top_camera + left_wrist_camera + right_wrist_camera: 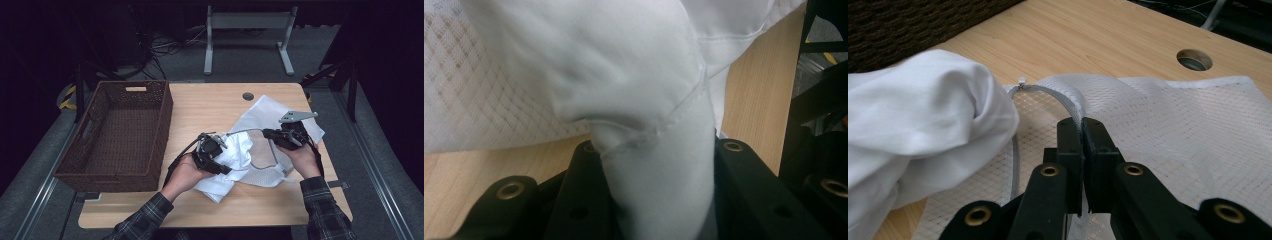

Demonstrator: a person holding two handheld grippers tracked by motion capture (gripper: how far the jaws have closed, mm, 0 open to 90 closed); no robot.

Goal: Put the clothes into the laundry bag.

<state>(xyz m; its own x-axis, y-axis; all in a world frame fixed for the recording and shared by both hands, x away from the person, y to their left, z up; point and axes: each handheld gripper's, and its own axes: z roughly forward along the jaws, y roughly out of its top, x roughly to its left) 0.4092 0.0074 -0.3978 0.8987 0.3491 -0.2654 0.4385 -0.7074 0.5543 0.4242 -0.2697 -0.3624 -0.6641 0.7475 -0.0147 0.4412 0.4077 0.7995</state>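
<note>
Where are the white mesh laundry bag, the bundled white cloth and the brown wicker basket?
white mesh laundry bag (1198,130): right gripper view, bare mesh panel.
bundled white cloth (923,120): right gripper view, top of the bundle.
brown wicker basket (165,125): high view, right wall.

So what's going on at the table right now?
A person is packing a white garment into a mesh laundry bag on the wooden table. The left gripper is clamped on a bunch of the garment, beside the bag's mouth. The right gripper pinches the bag's zipper edge, holding it open. A wicker basket sits at the left.
</note>
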